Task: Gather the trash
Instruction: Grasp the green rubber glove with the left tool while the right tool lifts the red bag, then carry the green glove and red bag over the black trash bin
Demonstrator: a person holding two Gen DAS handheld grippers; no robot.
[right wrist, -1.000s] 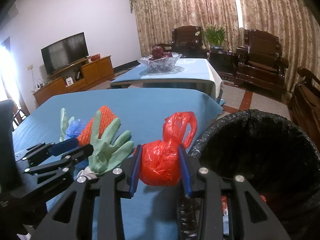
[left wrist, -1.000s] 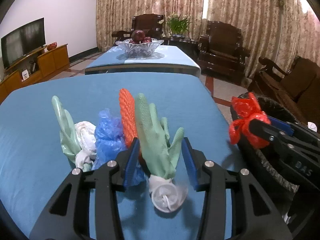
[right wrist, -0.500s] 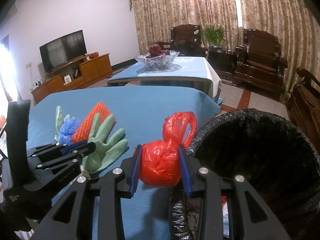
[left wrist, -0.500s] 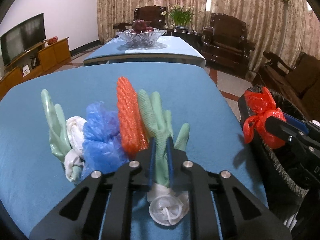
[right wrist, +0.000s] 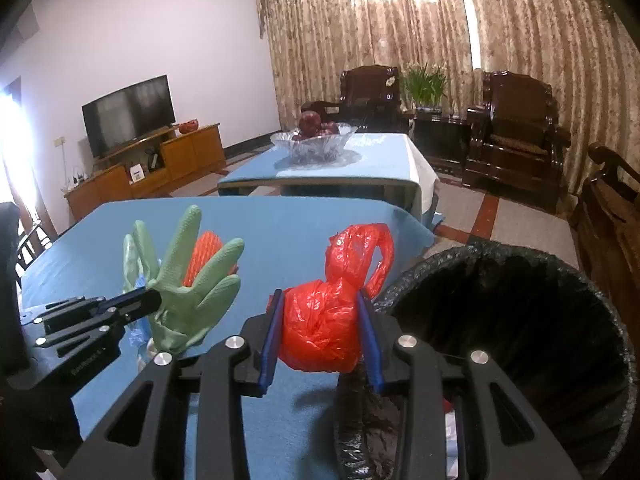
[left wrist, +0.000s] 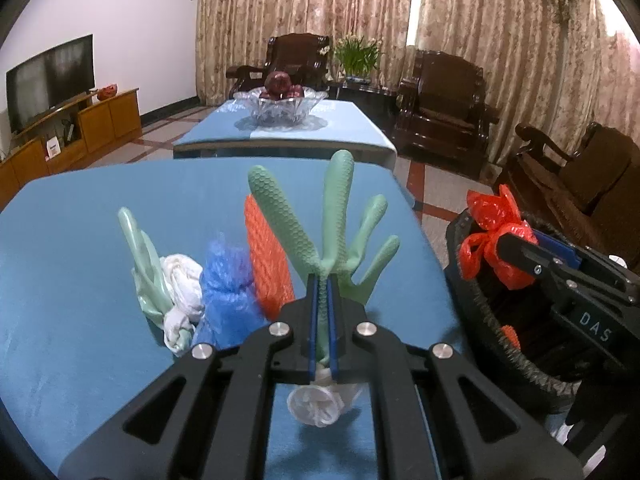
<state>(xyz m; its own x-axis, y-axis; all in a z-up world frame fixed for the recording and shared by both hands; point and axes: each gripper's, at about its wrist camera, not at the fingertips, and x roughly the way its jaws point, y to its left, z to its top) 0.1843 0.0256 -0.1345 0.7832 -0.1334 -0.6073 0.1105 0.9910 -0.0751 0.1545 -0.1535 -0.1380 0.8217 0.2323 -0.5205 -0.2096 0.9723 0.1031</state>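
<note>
Green rubber fills the middle of your left wrist view: the left gripper point(left wrist: 323, 280) has just closed, and its blue pads now pinch the green glove point(left wrist: 340, 236) at the palm, with the glove's fingers standing up at twelve o'clock and its white cuff hanging below the jaws. On the blue tablecloth point(left wrist: 80, 280) toward ten o'clock lie an orange mesh sleeve point(left wrist: 266, 264), a crumpled blue bag point(left wrist: 226, 284), a white rag point(left wrist: 182, 280) and a second pale green glove point(left wrist: 142, 264), all bunched side by side and touching. At three o'clock your right gripper point(left wrist: 500, 248) holds a knotted red bag point(left wrist: 494, 240) over the rim of the black-lined bin point(left wrist: 516, 360). A glass fruit bowl point(left wrist: 280, 106) sits on the far table at twelve o'clock.

From your right wrist view, the right gripper point(right wrist: 322, 332) is clamped on the red bag point(right wrist: 324, 328), both pads pressing its sides, and the bag's handles stick up toward one o'clock. The bin point(right wrist: 520, 320) stands open at four o'clock, its rim just beside the bag and partly beneath your gripper. At nine o'clock the left gripper point(right wrist: 150, 300) grips the green glove point(right wrist: 188, 280), lifted clear of the tablecloth point(right wrist: 280, 232), with the orange mesh sleeve point(right wrist: 204, 252) showing behind it.
</note>
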